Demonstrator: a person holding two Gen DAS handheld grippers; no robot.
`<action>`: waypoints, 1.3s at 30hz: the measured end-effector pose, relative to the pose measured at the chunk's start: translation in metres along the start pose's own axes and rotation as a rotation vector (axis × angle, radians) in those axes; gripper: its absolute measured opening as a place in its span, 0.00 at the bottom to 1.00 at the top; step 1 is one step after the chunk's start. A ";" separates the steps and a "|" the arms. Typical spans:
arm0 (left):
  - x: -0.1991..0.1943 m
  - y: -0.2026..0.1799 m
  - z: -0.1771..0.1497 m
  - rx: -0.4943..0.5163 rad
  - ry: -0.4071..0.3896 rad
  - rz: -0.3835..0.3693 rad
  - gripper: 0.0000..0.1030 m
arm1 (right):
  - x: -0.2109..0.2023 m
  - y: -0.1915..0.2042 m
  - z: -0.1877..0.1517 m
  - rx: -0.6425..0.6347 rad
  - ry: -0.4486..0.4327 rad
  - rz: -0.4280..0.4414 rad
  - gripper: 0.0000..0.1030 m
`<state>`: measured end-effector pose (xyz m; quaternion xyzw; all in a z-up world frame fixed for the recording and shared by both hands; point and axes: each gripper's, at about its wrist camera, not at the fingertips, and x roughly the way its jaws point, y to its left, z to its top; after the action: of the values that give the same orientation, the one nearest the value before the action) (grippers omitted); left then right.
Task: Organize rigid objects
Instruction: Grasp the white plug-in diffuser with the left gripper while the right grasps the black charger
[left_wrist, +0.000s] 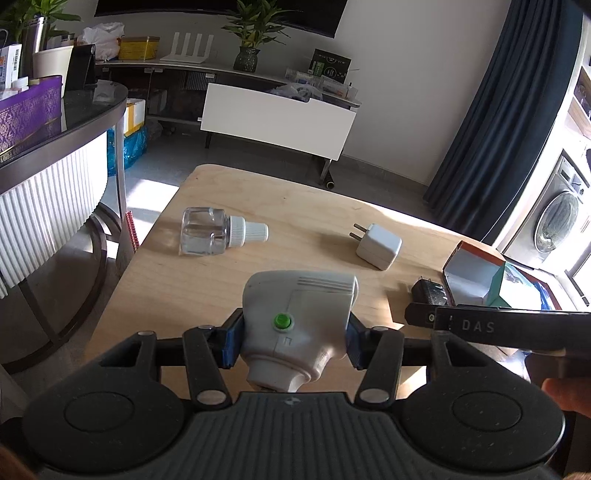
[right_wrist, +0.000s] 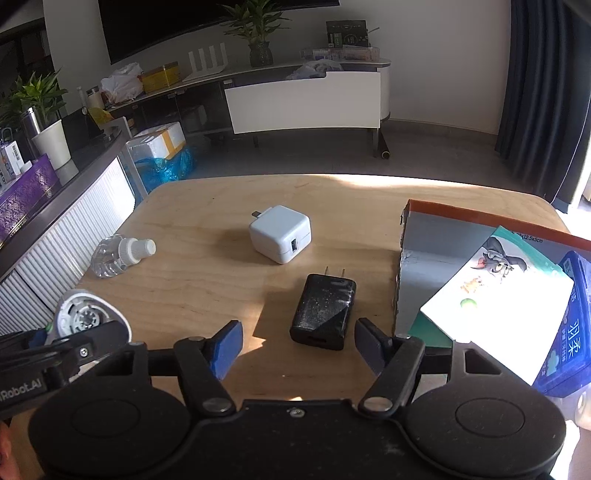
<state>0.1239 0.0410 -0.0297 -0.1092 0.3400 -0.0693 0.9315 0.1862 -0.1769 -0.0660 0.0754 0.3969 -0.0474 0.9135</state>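
left wrist view: left gripper clamped tight on the white plug-in device, lifted above the wooden table. right gripper spread wide, fingers flanking the black charger without touching. white charger lies just beyond.

My left gripper is matte black plastic: two round discs flank a ribbed centre plate, and linked arms with silver rivets carry blue pads at the tips. My right gripper is built the same, with a small screw on its centre plate and fine dust on the black. Its side bar reads "DAS" in the left view; the left one's reads "Robot.AI". Bare skin edges the frames.
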 end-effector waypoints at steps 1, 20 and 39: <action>0.000 0.000 0.000 0.002 -0.003 0.001 0.52 | 0.004 0.000 0.002 -0.005 0.001 -0.017 0.75; -0.010 0.000 -0.005 0.014 -0.050 0.022 0.52 | -0.030 0.008 -0.009 -0.030 -0.070 0.012 0.42; -0.084 -0.024 -0.029 0.054 -0.107 0.062 0.52 | -0.135 0.032 -0.056 -0.056 -0.157 0.113 0.42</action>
<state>0.0402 0.0302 0.0070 -0.0771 0.2909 -0.0436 0.9526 0.0588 -0.1316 -0.0011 0.0681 0.3205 0.0095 0.9448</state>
